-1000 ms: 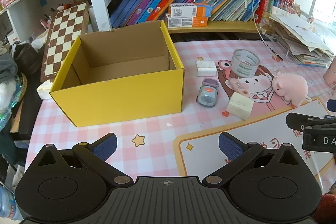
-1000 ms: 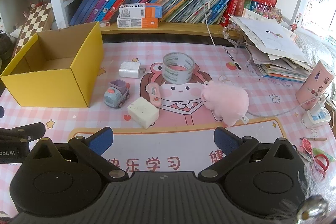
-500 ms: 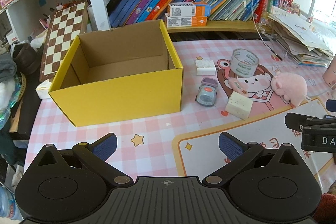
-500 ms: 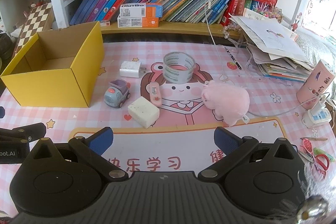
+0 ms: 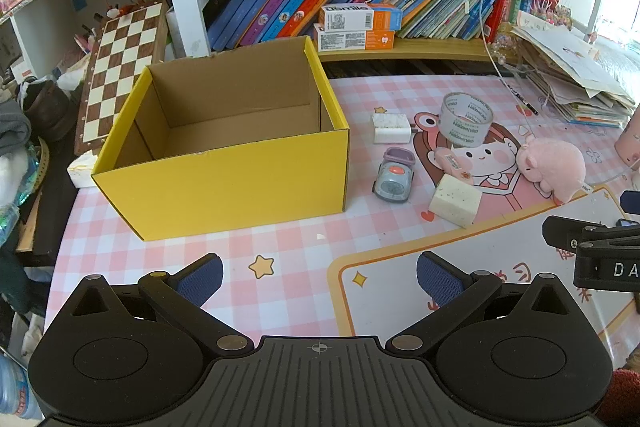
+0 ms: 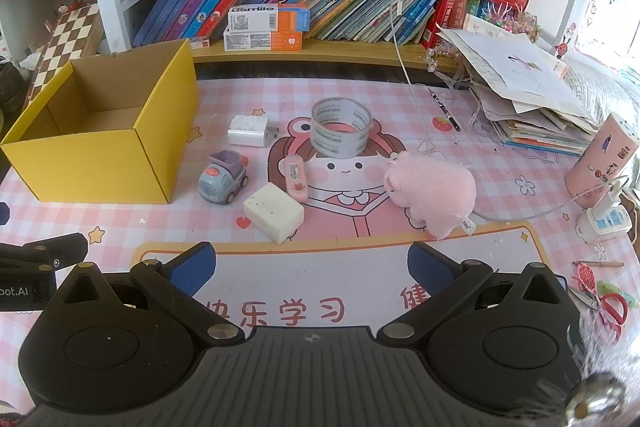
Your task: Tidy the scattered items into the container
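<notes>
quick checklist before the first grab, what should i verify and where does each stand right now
1. Yellow cardboard box open on top and nothing inside: ok.
2. Left tool open and holding nothing: ok.
3. Right tool open and holding nothing: ok.
4. Nearest item, the white speckled block, clear for a grasp: not ok, the pink case lies right at its far edge; whether they touch I cannot tell.
5. Toy car, white charger, tape roll and pink plush still on the table, outside the box: ok, all waiting.
6. White cable hanging near the plush, whether it would snag: cannot tell.
</notes>
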The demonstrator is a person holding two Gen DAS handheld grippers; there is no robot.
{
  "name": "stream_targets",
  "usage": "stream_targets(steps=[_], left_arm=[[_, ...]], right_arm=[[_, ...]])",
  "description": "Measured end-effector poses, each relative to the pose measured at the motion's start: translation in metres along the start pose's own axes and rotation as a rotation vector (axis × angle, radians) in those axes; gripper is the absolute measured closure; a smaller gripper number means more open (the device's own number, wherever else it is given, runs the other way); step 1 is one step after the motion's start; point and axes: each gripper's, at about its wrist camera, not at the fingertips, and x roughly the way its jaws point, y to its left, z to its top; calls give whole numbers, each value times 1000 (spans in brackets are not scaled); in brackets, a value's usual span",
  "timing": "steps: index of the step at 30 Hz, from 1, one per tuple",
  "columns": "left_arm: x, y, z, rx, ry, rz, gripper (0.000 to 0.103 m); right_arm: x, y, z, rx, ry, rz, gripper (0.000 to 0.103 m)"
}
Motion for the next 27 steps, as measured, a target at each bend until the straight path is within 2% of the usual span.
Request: stream_targets(steps=[23,27], left_arm=[[3,5,2,-29,17,-36,0],[4,7,3,-43,25,-25,0]], right_arm=[[4,1,2,-4,10,5,0],[4,2,2,-5,11,4,0]])
